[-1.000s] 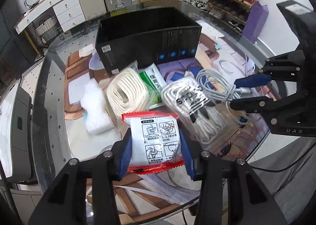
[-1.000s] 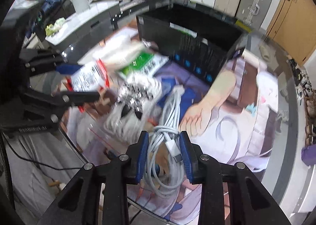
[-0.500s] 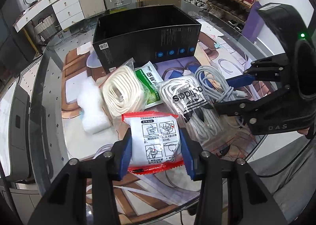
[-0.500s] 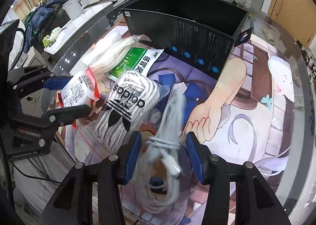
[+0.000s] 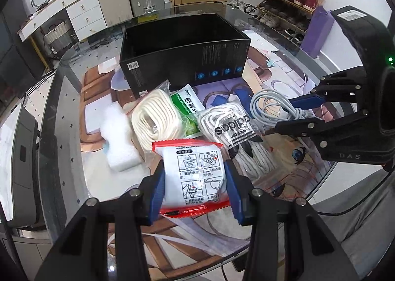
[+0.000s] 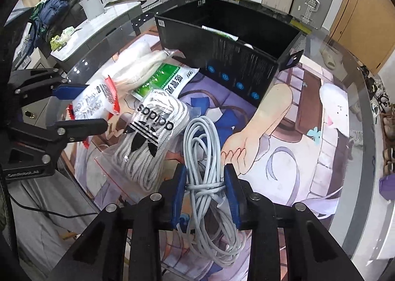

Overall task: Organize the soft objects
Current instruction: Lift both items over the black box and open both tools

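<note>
Pinching cable bundle between right gripper fingers (waist-wrapped)

Clear bag of white cord: "adidas" with trefoil logo, black print. Right claw housing: "DAS". Left claw housing: "GenRobot.AI". Green packet: "999", Chinese characters. Red-edged packet: instruction diagrams, captions too small to read.

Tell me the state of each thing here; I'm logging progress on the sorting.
left gripper: shut on red-edged packet.
right gripper: shut on grey cable bundle.
black box: open-topped, upright.
adidas lace bag: lying on the table, ungripped.
cream rope bag: lying, ungripped.
green packet: lying, partly covered.
</note>
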`<state>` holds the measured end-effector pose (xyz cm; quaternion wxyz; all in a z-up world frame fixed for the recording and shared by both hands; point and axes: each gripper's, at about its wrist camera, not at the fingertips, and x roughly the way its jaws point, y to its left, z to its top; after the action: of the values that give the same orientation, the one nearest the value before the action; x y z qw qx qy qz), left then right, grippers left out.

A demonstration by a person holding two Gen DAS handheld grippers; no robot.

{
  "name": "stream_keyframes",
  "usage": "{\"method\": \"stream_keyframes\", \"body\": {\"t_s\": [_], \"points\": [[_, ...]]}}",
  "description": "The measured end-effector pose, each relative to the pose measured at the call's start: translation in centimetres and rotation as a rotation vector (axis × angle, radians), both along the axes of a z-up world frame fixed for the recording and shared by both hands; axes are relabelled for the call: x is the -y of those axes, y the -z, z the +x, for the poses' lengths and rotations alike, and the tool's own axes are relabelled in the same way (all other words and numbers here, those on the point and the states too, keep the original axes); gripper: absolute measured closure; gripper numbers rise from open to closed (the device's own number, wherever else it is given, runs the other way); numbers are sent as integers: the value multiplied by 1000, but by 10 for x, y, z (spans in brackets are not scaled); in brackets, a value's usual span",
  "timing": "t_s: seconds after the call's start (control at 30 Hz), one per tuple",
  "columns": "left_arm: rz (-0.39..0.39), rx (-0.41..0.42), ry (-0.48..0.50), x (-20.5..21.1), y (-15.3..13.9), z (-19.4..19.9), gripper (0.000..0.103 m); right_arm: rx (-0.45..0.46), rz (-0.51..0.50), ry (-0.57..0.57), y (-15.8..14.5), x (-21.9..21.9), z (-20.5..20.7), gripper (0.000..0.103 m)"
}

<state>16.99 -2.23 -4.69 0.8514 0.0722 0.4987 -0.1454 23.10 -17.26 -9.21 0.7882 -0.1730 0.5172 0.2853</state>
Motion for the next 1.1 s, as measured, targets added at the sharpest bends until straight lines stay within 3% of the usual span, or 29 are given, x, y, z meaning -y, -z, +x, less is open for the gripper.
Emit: {"method": "stream_keyframes", "body": {"t_s": [0.23, 0.57, 0.83, 1.1], "points": [[-4, 14, 5, 4, -6, -1, 59, 34, 33, -5, -17, 2, -4, 72], [-28, 73, 3, 5, -31, 1, 59, 147, 135, 3, -65, -3, -14, 72], [-62, 191, -32, -1, -66, 17, 59, 255, 217, 55, -104, -11, -4, 72], [-65, 272, -98, -6, -87, 45, 59, 315, 247, 100, -122, -23, 24, 72]]}}
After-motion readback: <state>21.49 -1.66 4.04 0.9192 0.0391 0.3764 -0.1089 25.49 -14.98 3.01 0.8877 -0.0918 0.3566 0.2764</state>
